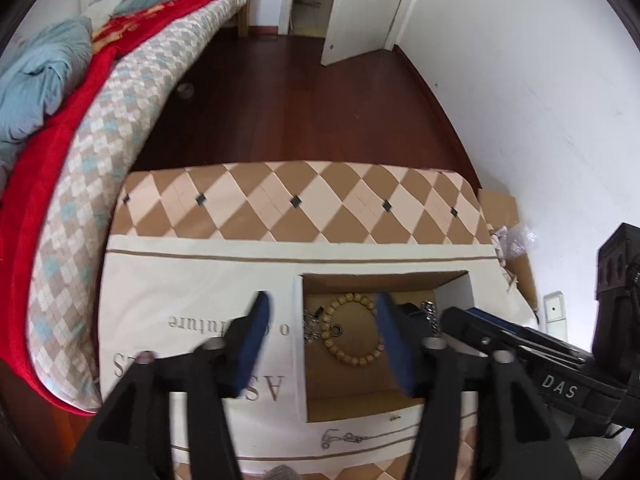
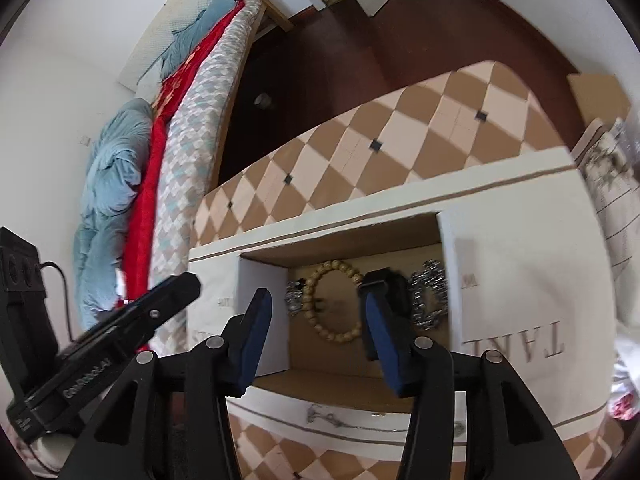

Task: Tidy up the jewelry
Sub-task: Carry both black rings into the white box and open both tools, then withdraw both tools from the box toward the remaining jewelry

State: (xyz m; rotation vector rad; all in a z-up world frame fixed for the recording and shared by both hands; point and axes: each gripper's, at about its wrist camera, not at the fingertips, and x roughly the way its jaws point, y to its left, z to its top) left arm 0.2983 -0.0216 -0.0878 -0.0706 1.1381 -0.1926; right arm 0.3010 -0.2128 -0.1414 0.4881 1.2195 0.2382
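Note:
A wooden bead bracelet [image 1: 360, 360] [image 2: 340, 336] lies flat on the cardboard floor of a square recess [image 1: 384, 280] [image 2: 340, 246] cut into a white printed box [image 1: 192, 280] [image 2: 520, 280]. Silver chain pieces lie left [image 1: 310, 326] [image 2: 294, 296] and right [image 1: 430, 312] [image 2: 434, 276] of it, with a small ring [image 1: 336, 329] inside the bead loop. A thin chain [image 1: 348, 438] [image 2: 332, 416] rests on the box's near edge. My left gripper [image 1: 322, 296] hangs open above the recess, pads bare. My right gripper [image 2: 316, 290] is open above it too, holding nothing. A dark item beside the beads is unclear.
The box's far part has a tan diamond pattern [image 1: 304, 196]. A bed with red and blue covers [image 1: 52, 128] runs along the left. Dark wood floor [image 1: 300, 100] leads to an open door [image 1: 360, 8]. Cardboard and plastic wrap [image 1: 516, 240] sit by the right wall.

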